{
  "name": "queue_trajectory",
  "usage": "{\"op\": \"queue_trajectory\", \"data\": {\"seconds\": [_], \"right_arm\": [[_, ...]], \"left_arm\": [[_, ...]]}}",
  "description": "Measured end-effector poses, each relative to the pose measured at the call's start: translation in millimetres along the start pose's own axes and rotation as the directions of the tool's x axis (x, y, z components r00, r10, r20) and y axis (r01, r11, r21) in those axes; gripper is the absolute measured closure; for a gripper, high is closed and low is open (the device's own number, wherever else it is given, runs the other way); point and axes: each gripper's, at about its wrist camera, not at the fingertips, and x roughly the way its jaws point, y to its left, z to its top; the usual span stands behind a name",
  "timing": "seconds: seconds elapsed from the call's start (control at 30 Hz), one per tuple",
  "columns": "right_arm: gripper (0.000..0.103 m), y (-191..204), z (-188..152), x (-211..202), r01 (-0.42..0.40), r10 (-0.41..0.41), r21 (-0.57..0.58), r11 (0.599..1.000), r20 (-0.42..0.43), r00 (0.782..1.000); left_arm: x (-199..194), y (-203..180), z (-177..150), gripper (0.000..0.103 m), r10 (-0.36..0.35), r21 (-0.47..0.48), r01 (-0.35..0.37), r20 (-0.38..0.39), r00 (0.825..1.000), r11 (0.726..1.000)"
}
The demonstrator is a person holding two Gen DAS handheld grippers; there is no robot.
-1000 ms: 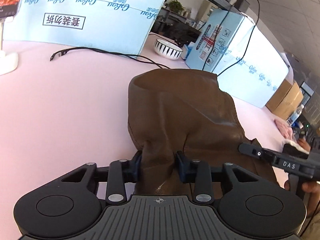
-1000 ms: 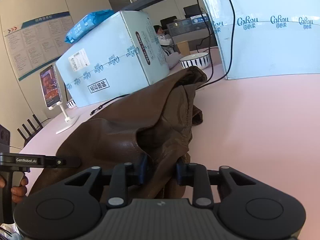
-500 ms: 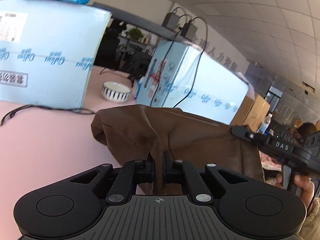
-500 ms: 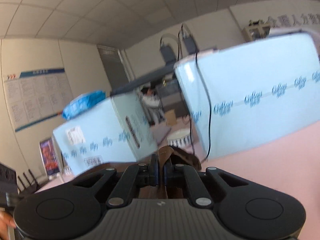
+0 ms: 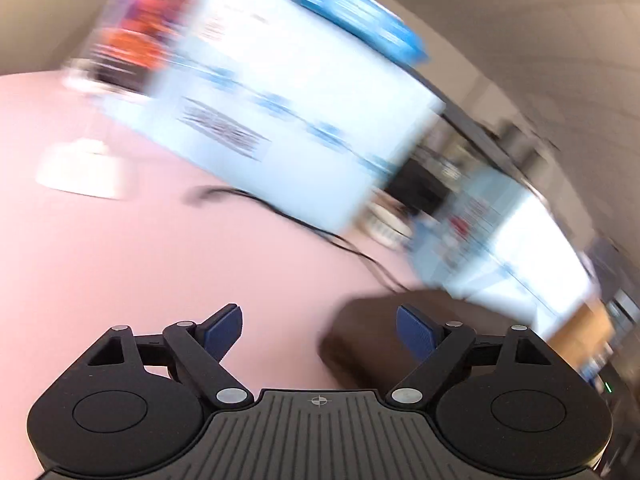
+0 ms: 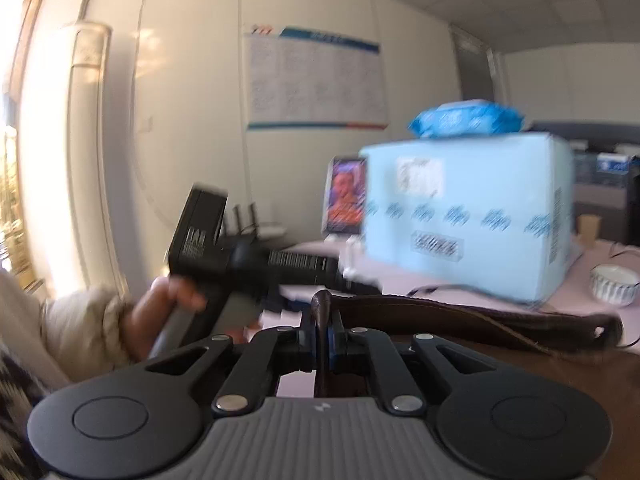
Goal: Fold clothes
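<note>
A brown leather garment [image 5: 372, 340] lies on the pink table [image 5: 120, 272]. In the blurred left wrist view my left gripper [image 5: 320, 332] is wide open and empty, with the garment's edge under its right finger. In the right wrist view my right gripper [image 6: 322, 334] is shut on a fold of the brown garment [image 6: 460, 320], which stretches flat to the right. The left gripper body [image 6: 224, 252] shows there too, held in a hand at the left.
Light blue cartons [image 5: 280, 120] [image 6: 472, 216] stand at the back of the table. A black cable [image 5: 304, 228] runs before them. A striped bowl [image 6: 614, 290] and a phone on a white stand [image 6: 346, 196] are nearby.
My left gripper has let go of the garment, opened wide and swung left. My right gripper still pinches the garment and has turned left. The garment now lies lower and flatter.
</note>
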Motion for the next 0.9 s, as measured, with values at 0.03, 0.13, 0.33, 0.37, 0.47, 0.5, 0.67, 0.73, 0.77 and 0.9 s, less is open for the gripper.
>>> {"op": "queue_trajectory", "data": {"seconds": [0.03, 0.13, 0.33, 0.37, 0.47, 0.5, 0.67, 0.73, 0.77, 0.9], "right_arm": [[0.095, -2, -5, 13, -0.055, 0.057, 0.053, 0.997, -0.031, 0.998], [0.085, -7, -19, 45, -0.158, 0.179, 0.197, 0.968, -0.09, 0.98], [0.042, -14, -13, 9, -0.207, 0.216, 0.247, 0.947, -0.008, 0.976], [0.032, -15, -12, -7, -0.188, 0.187, 0.241, 0.952, 0.028, 0.982], [0.016, -21, -17, -74, -0.053, 0.026, 0.212, 0.976, 0.129, 0.991], [0.012, -25, -24, -100, 0.045, -0.079, 0.216, 0.975, 0.151, 0.985], [0.01, -60, -48, -159, 0.488, -0.521, 0.348, 0.8, 0.0, 0.854], [0.01, -81, -59, -161, 0.484, -0.513, 0.41, 0.773, -0.044, 0.857], [0.01, -89, -62, -155, 0.492, -0.515, 0.428, 0.758, -0.069, 0.854], [0.011, -120, -73, -118, 0.569, -0.55, 0.445, 0.692, -0.186, 0.814]], "left_arm": [[-1, 2, 4, 0.015, -0.008, -0.006, 0.008, -0.032, 0.999, 1.0], [4, -5, 12, 0.013, -0.053, 0.02, 0.056, -0.127, 0.99, 0.998], [47, -72, -1, 0.01, -0.149, 0.239, 0.245, -0.359, 0.921, 0.94], [55, -84, -6, 0.01, -0.151, 0.282, 0.278, -0.398, 0.905, 0.918], [48, -105, -21, 0.01, -0.154, 0.398, 0.334, -0.421, 0.894, 0.854], [46, -112, -25, 0.01, -0.155, 0.435, 0.353, -0.428, 0.89, 0.828], [36, -150, -56, 0.008, -0.081, 0.666, 0.421, -0.479, 0.874, 0.616], [49, -162, -75, 0.008, 0.018, 0.741, 0.382, -0.469, 0.883, 0.552], [58, -162, -81, 0.008, 0.062, 0.767, 0.348, -0.448, 0.892, 0.539], [95, -152, -86, 0.009, 0.127, 0.804, 0.246, -0.367, 0.921, 0.541]]}}
